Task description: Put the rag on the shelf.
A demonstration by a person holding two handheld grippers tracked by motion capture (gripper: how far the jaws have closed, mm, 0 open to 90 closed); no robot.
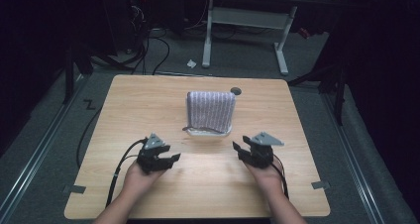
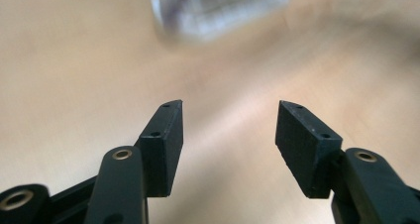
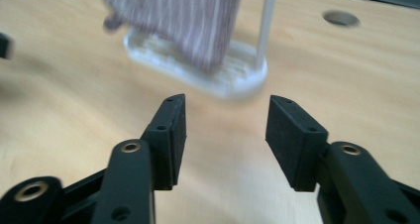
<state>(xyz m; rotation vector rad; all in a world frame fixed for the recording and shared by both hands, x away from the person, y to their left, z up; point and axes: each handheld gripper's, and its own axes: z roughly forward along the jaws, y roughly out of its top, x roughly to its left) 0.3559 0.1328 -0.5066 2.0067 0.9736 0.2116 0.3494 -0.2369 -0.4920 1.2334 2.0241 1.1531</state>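
On the wooden worktop (image 1: pixel 148 100), a striped cloth (image 1: pixel 211 111) drapes a white stand (image 1: pixel 210 132) to hang, beyond both hands; left gripper (image 2: pixel 229 116) gapes empty below it; right gripper (image 3: pixel 227 109), equally wide, faces its base

Left gripper view: towel (image 2: pixel 220 11) on its rack is blurred & cut off by top edge. Right gripper view: towel top cut off, rack base (image 3: pixel 198 65) smeared, its rear hidden behind cloth; dark object at left edge (image 3: pixel 4 45) too cropped to identify
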